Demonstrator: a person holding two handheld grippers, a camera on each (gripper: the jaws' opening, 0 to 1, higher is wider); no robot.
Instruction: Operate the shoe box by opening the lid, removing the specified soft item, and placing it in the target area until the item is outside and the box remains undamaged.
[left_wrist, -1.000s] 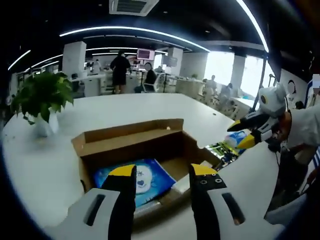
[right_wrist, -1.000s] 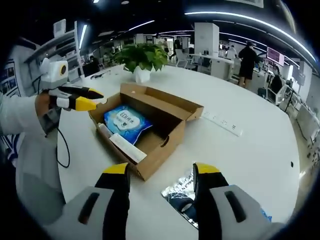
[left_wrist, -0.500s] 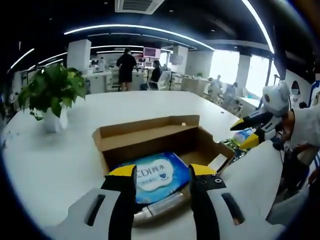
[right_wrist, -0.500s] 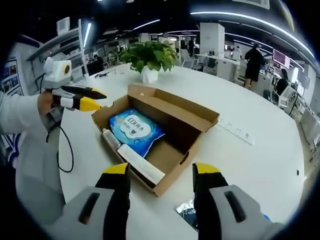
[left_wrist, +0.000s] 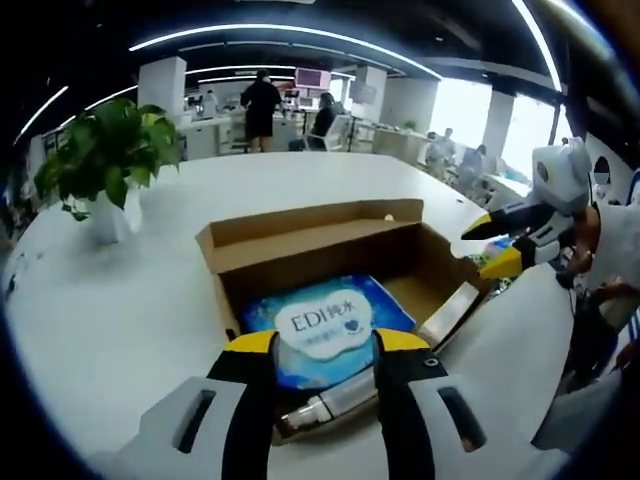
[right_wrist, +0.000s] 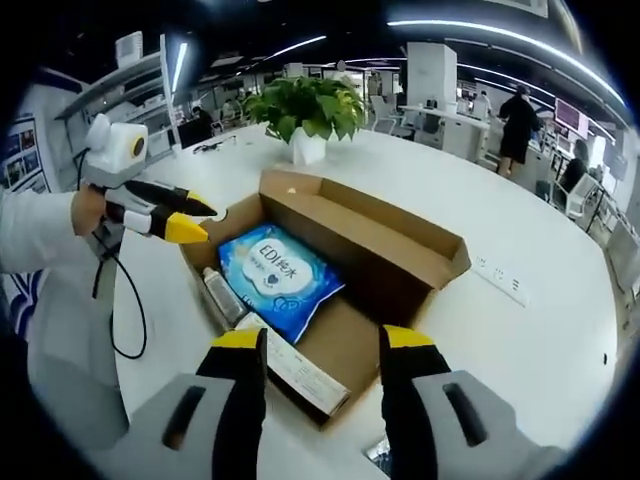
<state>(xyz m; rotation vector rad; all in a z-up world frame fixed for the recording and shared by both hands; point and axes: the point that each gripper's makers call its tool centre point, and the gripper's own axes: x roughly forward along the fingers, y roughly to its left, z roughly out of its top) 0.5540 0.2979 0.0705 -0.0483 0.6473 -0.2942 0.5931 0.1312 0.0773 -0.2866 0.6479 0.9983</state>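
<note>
Shoe box (right_wrist: 330, 270) lid already standing open on white table (right_wrist: 530, 320). Blue wet-wipes pack (right_wrist: 279, 277) lying inside box, beside small bottle (right_wrist: 221, 295), not out yet. I'm holding left gripper (left_wrist: 322, 345) spread over pack, right gripper (right_wrist: 322, 342) spread over box. Grabbing, lifting out, placing left to do.

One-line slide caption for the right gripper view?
Open right tongs hover over open brown cardboard box holding blue wet-wipes pack.

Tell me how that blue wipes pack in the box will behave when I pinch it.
The blue wipes pack looks like a soft film pouch, so it will probably sag and crease. Its glossy wrap may slip. It lies flat beside a bottle, which could get nudged.
</note>
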